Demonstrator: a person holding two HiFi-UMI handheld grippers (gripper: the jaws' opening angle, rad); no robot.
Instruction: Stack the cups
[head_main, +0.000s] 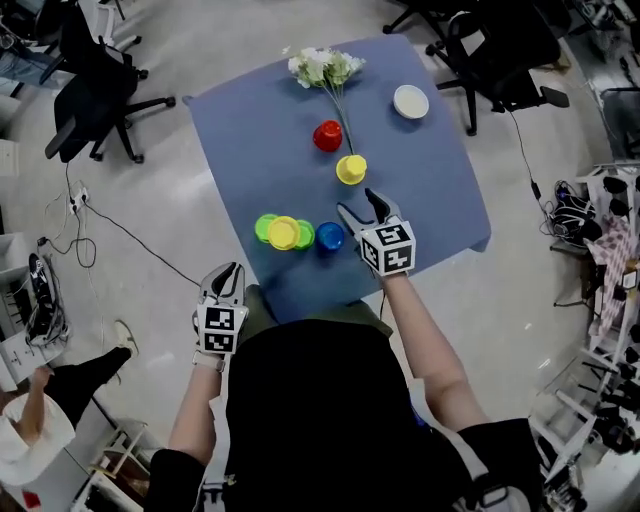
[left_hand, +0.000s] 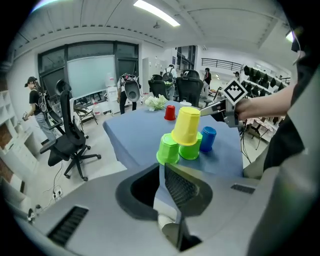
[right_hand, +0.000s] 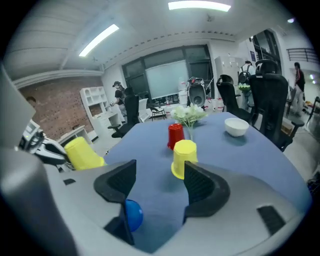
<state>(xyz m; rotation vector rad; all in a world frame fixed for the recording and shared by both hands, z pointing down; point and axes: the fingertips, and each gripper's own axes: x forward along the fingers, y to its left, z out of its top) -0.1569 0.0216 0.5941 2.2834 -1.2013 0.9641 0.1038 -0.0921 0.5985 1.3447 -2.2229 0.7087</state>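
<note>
Smooth plastic cups stand upside down on the blue-clothed table (head_main: 250, 150). A tilted yellow cup (head_main: 283, 232) rests on two green cups (head_main: 262, 228), with a blue cup (head_main: 329, 236) just to their right. A lone yellow cup (head_main: 351, 169) and a red cup (head_main: 327, 135) stand farther off. The right gripper (head_main: 360, 205) is spread wide and empty beside the blue cup. The left gripper (head_main: 228, 272) is pressed together, empty, at the near edge.

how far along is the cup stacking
Done: the top yellow cup sits on the green cups. In hand: nothing. The right hand-held gripper is open beside the blue cup, and the left hand-held gripper is shut and empty, back from the cups. Left: the blue cup, the lone yellow cup and the red cup each stand alone.
</note>
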